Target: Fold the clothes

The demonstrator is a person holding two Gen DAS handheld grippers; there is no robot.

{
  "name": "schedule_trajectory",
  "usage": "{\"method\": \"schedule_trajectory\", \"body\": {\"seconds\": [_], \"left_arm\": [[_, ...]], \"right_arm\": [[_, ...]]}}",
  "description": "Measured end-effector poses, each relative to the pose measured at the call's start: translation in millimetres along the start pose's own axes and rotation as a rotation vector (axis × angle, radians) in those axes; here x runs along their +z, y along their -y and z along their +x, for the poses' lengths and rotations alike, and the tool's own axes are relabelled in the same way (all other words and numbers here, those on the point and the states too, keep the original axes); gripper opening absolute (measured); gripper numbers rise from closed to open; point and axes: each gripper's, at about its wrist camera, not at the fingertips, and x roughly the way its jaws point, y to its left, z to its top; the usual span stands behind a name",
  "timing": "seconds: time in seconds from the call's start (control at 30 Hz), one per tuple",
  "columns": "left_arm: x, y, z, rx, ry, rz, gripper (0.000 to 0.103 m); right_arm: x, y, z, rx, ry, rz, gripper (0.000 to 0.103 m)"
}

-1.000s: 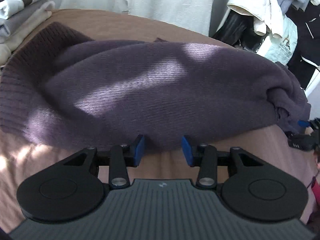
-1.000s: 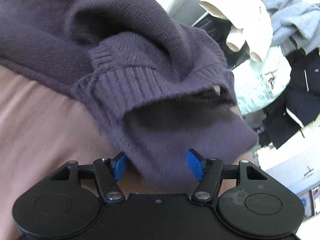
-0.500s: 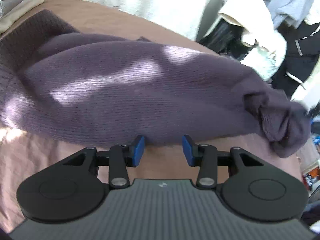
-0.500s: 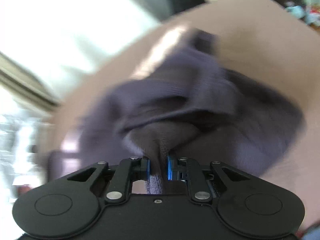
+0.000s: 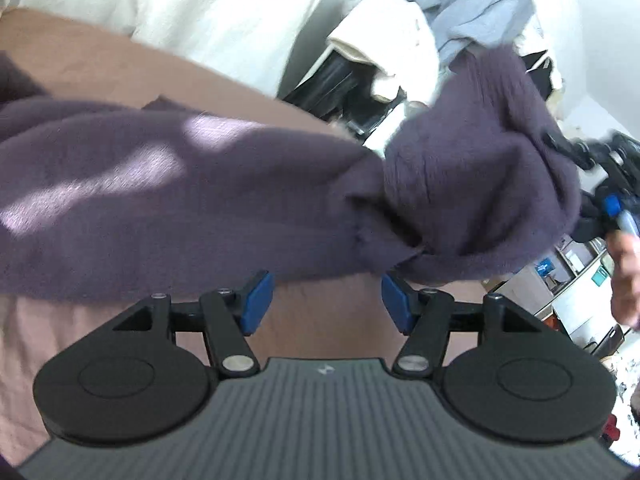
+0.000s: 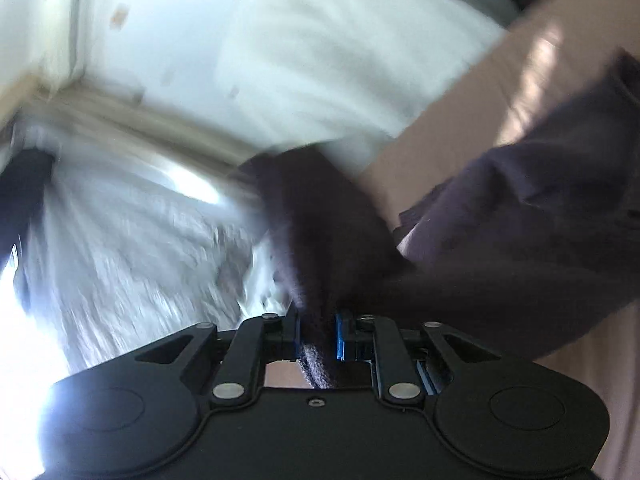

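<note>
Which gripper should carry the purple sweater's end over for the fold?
Right. The right gripper is shut on the purple sweater, its end lifted. The left gripper is open at the sweater's near edge, gripping nothing.

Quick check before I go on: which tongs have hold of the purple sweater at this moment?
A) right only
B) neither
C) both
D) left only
A: the right tongs are shut on a bunched fold of the purple sweater, while the left tongs stand open with nothing between their blue pads, just short of the sweater's near edge.
</note>
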Motion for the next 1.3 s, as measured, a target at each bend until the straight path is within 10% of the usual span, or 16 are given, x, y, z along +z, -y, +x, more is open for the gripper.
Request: {"method": "schedule_trajectory", "body": {"seconds": [0.27, 0.43, 0.7, 1.0, 1.17, 1.2, 1.23, 1.3], "left_arm": [[14.8, -51.7, -21.0, 0.145, -0.001, -0.156, 0.060], [13.0, -64.4, -6.3, 0.077, -0.038, -0.234, 0.060], [-29.6, -16.5, 65.6, 0.004, -0.359, -0.022, 0.061], [-53.8, 28.3, 80.4, 0.017, -0.407, 0.271, 0.073], [-63.2, 29.5, 84.8, 0.009, -0.364, 0.266, 0.081], [-65.1, 30.4, 86.3, 0.010, -0.357, 0.277, 0.080], [-66.4, 31.9, 86.9, 0.018, -0.355, 0.302, 0.075], [-69.6, 41.0, 85.2, 0.076, -0.372, 0.415, 0.018]], "right_arm": [[-85.0, 72.3, 88.5, -0.103, -0.532, 0.092, 0.035], [-60.5, 82.6, 18.2, -0.066, -0.338, 0.167, 0.049], [12.1, 96.6, -45.5, -0.557, -0.025, -0.114, 0.063], [16.1, 180.7, -35.2, -0.328, 0.064, 0.330, 0.067], [31.1, 168.9, -7.6, -0.575, 0.006, 0.161, 0.065], [35.0, 167.3, -1.4, -0.642, -0.013, 0.124, 0.057], [38.2, 165.6, 5.6, -0.693, -0.058, 0.082, 0.023], [41.5, 152.1, 15.8, -0.748, -0.150, -0.012, 0.015]]}}
